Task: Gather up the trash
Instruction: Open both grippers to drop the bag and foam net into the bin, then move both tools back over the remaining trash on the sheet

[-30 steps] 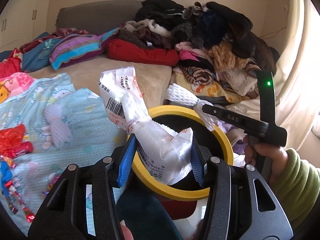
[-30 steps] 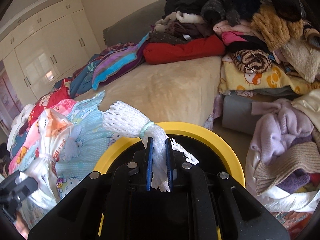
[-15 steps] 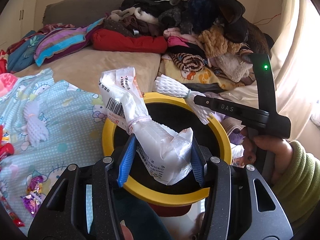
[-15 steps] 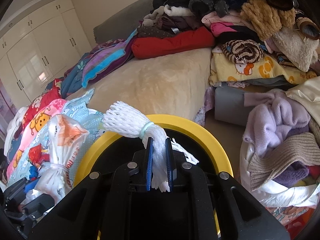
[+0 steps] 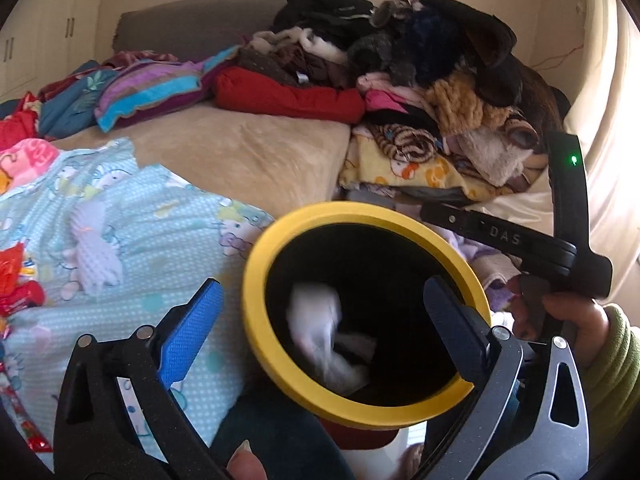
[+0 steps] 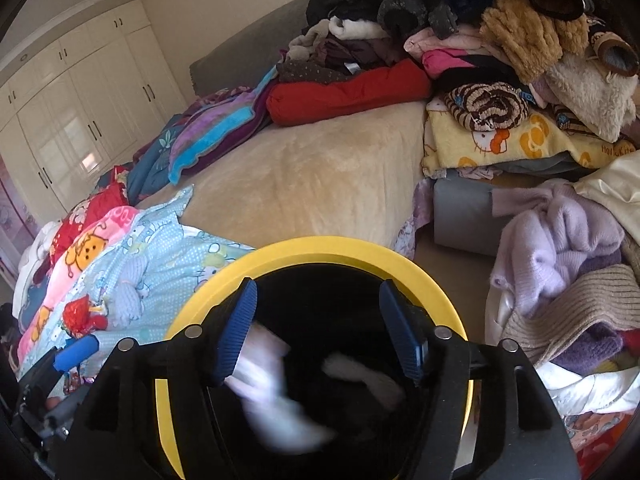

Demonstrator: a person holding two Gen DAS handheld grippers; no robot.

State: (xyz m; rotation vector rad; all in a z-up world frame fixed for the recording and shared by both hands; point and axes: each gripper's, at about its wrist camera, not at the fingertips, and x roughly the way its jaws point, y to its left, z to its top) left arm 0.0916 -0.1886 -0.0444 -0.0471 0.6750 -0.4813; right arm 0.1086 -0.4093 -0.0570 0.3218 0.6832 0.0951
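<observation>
Two hand-held grippers hang over one yellow-rimmed black bin (image 5: pixel 256 292), both with jaws opening and nothing between the blue pads. Left gripper (image 5: pixel 320 320): jaws spread wide, one finger outside the bin's rim over the bedding, the other over its mouth. Right gripper (image 6: pixel 316 320): jaws parted above the bin's mouth; in the left view its black body reaches in from the right, held by a hand (image 5: pixel 560 316) in a green sleeve (image 5: pixel 616 364). White plastic bag (image 5: pixel 320 336): blurred, inside the bin, clear of both grippers. White foam net (image 6: pixel 364 376): blurred, also inside the bin, beside the bag. Bed (image 5: pixel 248 160): tan cover, bare in the middle. Light blue cartoon-print bedding (image 5: pixel 152 240): just left of the bin, with another pale foam net (image 5: pixel 96 256) lying on it. Red wrappers (image 5: pixel 16 280): at the bedding's left edge. Clothes pile (image 5: pixel 420 64): heaped at the bed's far right. White wardrobe (image 6: pixel 72 136): along the far wall.
</observation>
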